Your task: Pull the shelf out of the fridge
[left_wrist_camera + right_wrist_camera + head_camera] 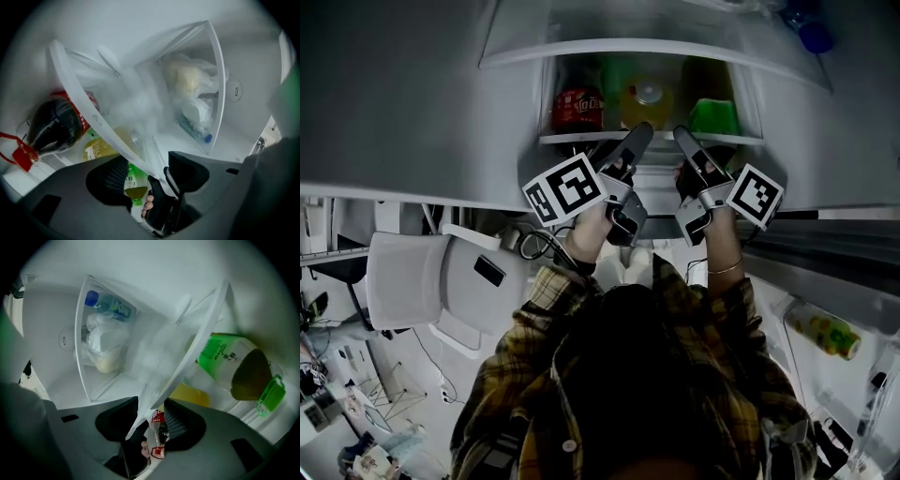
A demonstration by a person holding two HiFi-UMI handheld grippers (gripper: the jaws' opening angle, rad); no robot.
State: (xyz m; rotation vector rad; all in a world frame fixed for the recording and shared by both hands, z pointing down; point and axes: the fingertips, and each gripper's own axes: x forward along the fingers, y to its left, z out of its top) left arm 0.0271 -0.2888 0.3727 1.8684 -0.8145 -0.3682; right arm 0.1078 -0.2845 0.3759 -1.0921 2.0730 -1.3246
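Note:
The fridge shelf (567, 137) is a clear pane with a white front strip, and bottles stand on it. My left gripper (639, 136) and right gripper (682, 139) both reach its front edge, side by side. In the left gripper view the white strip (93, 117) runs slantwise between the jaws of the left gripper (150, 176). It lies against one finger, with a gap to the other pad. The right gripper (147, 420) straddles the strip (197, 341) the same way, a gap showing on one side. Both are open around the edge.
On the shelf stand a cola bottle (577, 108), a yellow bottle (645, 98) and a green tea bottle (713, 117). A clear bin (213, 84) above holds white bags and a blue-capped bottle (105, 303). The fridge door at right carries a bottle (823, 333).

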